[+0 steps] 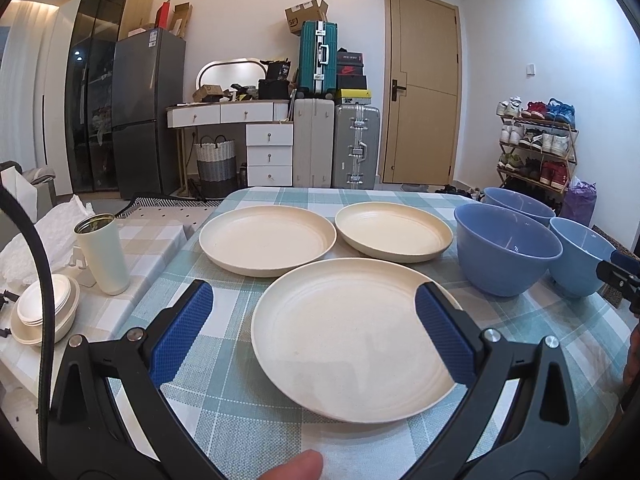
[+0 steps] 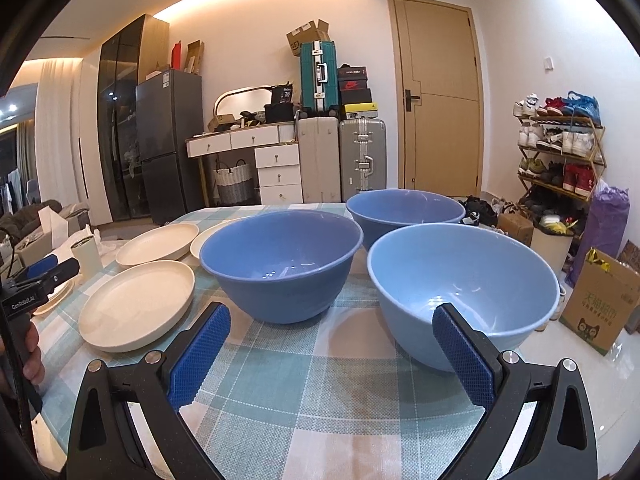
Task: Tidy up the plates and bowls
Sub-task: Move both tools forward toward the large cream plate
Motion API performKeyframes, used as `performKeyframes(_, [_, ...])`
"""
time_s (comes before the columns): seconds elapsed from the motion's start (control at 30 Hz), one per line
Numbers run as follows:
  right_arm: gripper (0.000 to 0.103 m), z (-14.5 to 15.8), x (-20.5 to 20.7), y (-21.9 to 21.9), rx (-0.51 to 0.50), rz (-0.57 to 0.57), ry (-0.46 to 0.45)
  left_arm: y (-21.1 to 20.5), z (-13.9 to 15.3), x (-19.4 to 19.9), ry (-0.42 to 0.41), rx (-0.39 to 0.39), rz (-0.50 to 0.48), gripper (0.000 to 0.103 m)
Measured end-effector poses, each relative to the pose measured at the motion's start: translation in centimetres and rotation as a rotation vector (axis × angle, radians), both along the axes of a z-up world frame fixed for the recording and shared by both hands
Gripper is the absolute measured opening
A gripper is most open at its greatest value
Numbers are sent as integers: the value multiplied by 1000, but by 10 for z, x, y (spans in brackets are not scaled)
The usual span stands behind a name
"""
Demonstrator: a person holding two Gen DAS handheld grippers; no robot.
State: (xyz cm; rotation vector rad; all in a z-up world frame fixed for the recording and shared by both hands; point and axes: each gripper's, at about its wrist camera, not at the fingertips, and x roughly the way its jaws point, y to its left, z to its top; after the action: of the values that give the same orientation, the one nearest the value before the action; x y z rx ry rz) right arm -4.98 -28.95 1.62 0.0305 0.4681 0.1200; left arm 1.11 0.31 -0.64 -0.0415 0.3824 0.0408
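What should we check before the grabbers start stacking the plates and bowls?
1. Left gripper open: ok.
2. Right gripper open: ok.
3. Nearest round cream plate lies flat on the checked tablecloth, nothing on it: ok.
4. Light blue bowl upright and empty: ok.
5. Darker blue bowl stands apart from it: ok.
6. Left gripper's fingers around the plate's rim: not ok, neither pad touches it.

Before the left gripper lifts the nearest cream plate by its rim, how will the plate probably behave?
The nearest cream plate looks rigid, so it should not flex. Its matte, thin wall suggests it is light. Pinched at one edge by the open left gripper, it may droop or swing.
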Motion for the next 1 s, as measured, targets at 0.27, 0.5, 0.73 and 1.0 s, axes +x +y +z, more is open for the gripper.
performKeyframes(0.27, [103, 22, 2, 12, 20, 54, -1, 1, 15, -1, 23, 13, 21, 101])
performKeyframes(0.5, [103, 44, 7, 26, -5, 101, 2, 5, 28, -4, 30, 8, 21, 101])
performKeyframes(0.73, [103, 62, 21, 52, -46, 177, 10, 10, 39, -2, 49, 17, 36, 101])
performKeyframes(1.0, [103, 68, 50, 87, -82, 221, 60, 20, 54, 7, 80, 3, 53, 101])
